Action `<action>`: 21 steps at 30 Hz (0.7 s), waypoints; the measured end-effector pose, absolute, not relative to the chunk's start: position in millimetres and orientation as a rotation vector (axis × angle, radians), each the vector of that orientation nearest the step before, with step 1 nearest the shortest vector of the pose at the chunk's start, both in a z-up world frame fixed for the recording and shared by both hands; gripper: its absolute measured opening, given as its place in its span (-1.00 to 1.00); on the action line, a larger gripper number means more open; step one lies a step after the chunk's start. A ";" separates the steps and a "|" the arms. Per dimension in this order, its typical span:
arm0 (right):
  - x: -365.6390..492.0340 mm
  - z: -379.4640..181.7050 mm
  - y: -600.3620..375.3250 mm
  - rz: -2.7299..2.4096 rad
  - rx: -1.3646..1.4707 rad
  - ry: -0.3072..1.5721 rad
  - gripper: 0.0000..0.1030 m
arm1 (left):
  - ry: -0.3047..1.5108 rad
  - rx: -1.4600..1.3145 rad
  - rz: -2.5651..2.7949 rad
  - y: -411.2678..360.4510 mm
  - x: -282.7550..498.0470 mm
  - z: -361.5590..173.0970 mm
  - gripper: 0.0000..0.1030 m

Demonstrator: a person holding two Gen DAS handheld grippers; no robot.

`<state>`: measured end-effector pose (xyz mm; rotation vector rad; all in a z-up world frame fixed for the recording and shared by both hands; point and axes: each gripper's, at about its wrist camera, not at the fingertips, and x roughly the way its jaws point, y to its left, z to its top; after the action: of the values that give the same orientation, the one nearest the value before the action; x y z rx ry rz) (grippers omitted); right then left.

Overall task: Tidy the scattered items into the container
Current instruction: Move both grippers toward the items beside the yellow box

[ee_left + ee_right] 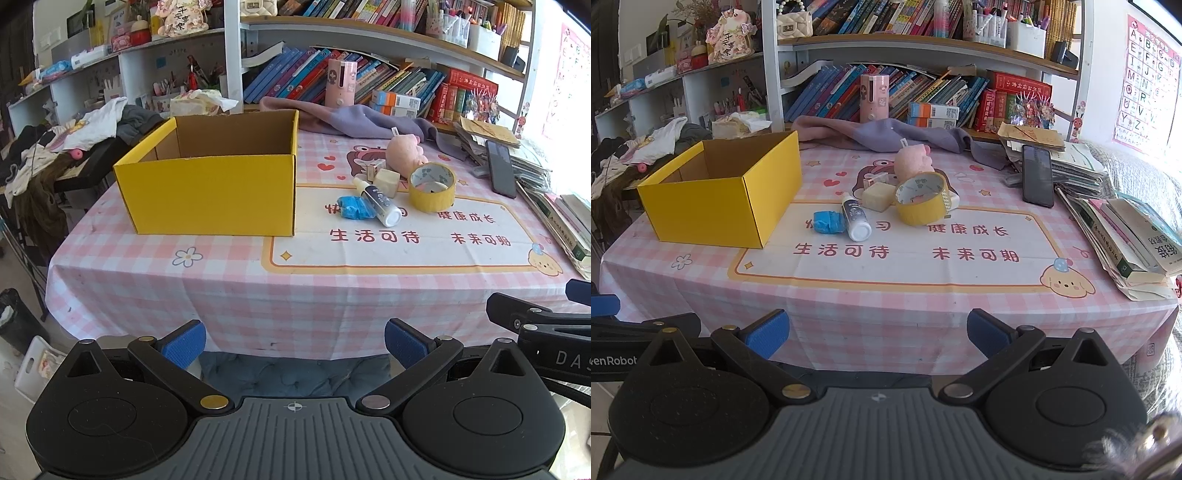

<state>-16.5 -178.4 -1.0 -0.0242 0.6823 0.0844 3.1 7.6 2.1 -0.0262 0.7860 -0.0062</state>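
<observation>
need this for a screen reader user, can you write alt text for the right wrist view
An open yellow cardboard box sits at the left of a pink checked tablecloth, with small items clustered to its right: a blue wad, a white bottle lying down, a yellow tape roll and a pink plush toy. The right claw is open and empty at the table's near edge.

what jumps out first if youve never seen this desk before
The open yellow cardboard box stands out at the left of the pink checked tablecloth. Right of it lies a small clutter: a yellow tape roll, a white bottle and a pink plush toy.
</observation>
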 end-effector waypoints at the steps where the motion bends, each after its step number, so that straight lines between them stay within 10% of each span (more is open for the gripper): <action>1: -16.7 -0.8 -178.6 0.086 -0.023 0.680 1.00 | 0.782 -0.030 -0.008 8.7 2.6 2.7 1.00; 21: -15.2 1.6 -174.3 0.095 -0.016 0.665 1.00 | 0.761 -0.019 -0.005 13.7 5.2 5.0 1.00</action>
<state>-15.2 -174.3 1.6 -0.0162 0.6649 0.0947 5.2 13.7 5.0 -0.0187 0.7608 -0.0053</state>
